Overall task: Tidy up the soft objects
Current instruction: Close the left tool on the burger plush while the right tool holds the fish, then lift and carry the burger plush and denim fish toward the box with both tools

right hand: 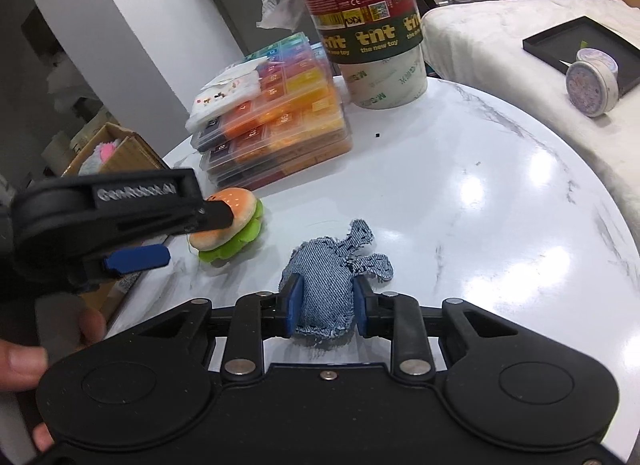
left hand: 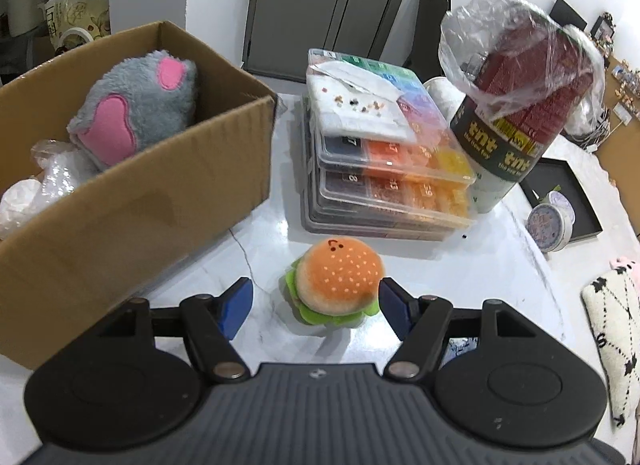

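Observation:
A plush hamburger (left hand: 336, 285) sits on the white marble table (left hand: 460, 277). My left gripper (left hand: 316, 307) is open with the hamburger between its blue fingertips; the right one touches the bun. In the right wrist view the left gripper (right hand: 180, 233) reaches over the hamburger (right hand: 230, 229). My right gripper (right hand: 325, 307) is shut on a stuffed denim toy (right hand: 332, 277) resting on the table. A cardboard box (left hand: 132, 193) at left holds a grey and pink plush (left hand: 136, 105).
A stack of clear bead organizer cases (left hand: 384, 169) stands behind the hamburger. A tall tnt canister (left hand: 516, 113) wrapped in plastic is at the back right. A round tin (left hand: 550, 225) and black tray (left hand: 568, 189) lie right. A patterned cushion (left hand: 616, 337) is at the far right.

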`<state>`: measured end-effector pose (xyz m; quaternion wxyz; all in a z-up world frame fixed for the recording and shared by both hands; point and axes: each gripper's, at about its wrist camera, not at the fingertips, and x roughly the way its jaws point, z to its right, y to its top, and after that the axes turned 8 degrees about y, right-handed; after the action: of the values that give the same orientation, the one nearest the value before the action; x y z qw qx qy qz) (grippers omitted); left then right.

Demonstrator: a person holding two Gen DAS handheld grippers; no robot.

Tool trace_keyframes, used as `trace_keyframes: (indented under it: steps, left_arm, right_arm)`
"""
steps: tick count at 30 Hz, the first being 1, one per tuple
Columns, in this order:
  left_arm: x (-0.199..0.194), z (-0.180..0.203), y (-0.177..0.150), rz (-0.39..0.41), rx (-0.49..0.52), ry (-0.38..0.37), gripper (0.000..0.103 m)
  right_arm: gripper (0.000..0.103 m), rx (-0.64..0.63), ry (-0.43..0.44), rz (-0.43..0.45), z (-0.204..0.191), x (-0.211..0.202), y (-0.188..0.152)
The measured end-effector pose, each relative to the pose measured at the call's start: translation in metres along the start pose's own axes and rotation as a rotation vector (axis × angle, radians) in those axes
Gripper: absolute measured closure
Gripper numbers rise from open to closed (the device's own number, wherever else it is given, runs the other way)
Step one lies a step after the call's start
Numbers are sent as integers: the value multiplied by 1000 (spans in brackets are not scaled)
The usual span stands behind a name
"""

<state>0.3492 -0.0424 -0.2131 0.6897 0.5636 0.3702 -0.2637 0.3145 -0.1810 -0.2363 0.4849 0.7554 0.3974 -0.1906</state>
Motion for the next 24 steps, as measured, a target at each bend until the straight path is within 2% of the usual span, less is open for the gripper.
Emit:
trace_keyframes:
  steps: [7,9,11,15,24]
  left_arm:
    - [15,9,-7,-16,13,5,35]
    - [15,11,-8,-11,15,11,54]
    - [14,12,-7,-18,21,12,65]
    - [4,10,-10,-9,27,9,69]
    - [-28,-7,-21,-9,25,6,70]
  right_arm:
    - [76,16,-2,2,2,-3,-1]
    - [76,1,-5,5,0,-4,-3]
    - [76,-3,-8,4,-1,-4,-4]
    - [77,3,-8,-1,-1,-5,-4]
    - [78,-2,16,-9,-10,-16,-7]
